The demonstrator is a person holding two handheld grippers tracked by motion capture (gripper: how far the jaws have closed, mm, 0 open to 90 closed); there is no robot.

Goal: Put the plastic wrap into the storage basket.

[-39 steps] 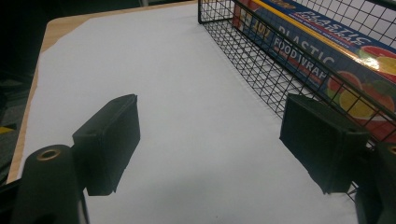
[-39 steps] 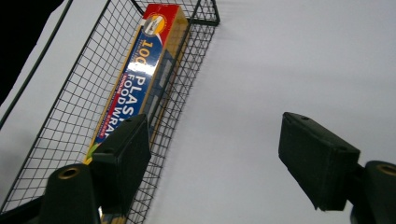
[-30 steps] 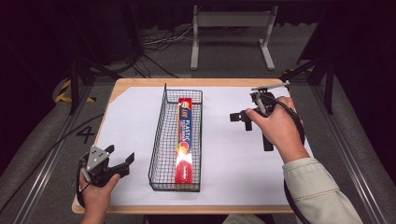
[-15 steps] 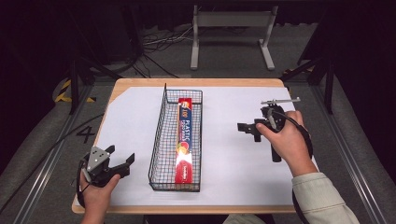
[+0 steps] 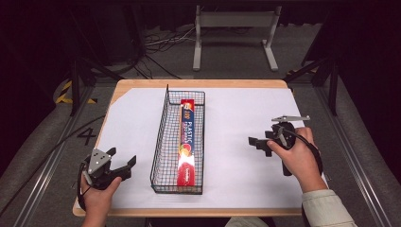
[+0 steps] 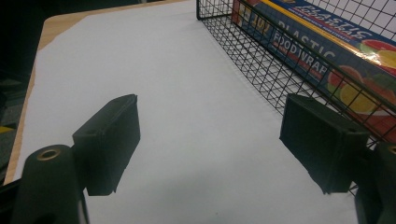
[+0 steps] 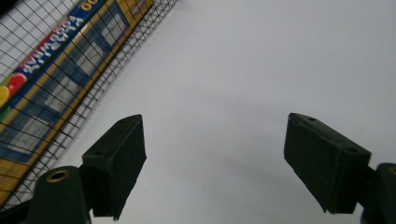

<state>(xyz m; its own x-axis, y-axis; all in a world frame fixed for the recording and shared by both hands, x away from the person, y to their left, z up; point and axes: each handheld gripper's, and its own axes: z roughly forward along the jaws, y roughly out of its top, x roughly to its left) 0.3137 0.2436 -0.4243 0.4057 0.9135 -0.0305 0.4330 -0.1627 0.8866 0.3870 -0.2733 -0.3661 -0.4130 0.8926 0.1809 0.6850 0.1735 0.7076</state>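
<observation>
A long black wire basket [image 5: 161,142] stands in the middle of the white table cover, holding a plastic food wrap box [image 5: 188,142] laid lengthwise. My left gripper [image 5: 124,166] rests near the front left corner, open, jaws wide apart and empty, pointing toward the basket [image 6: 261,56] and the box [image 6: 327,56]. My right gripper [image 5: 257,144] is right of the basket over bare cover, open and empty too. In the right gripper view the basket [image 7: 93,88] and box [image 7: 56,79] lie at the upper left, apart from the jaws.
The white cover [image 5: 236,118] spans most of the wooden table [image 5: 198,83], whose edge shows at the back and front. Beyond the table stand a metal frame [image 5: 234,33], cables and dark floor.
My right gripper has moved toward the person and lower, away from the table's far right. The left gripper, basket and box have not moved.
</observation>
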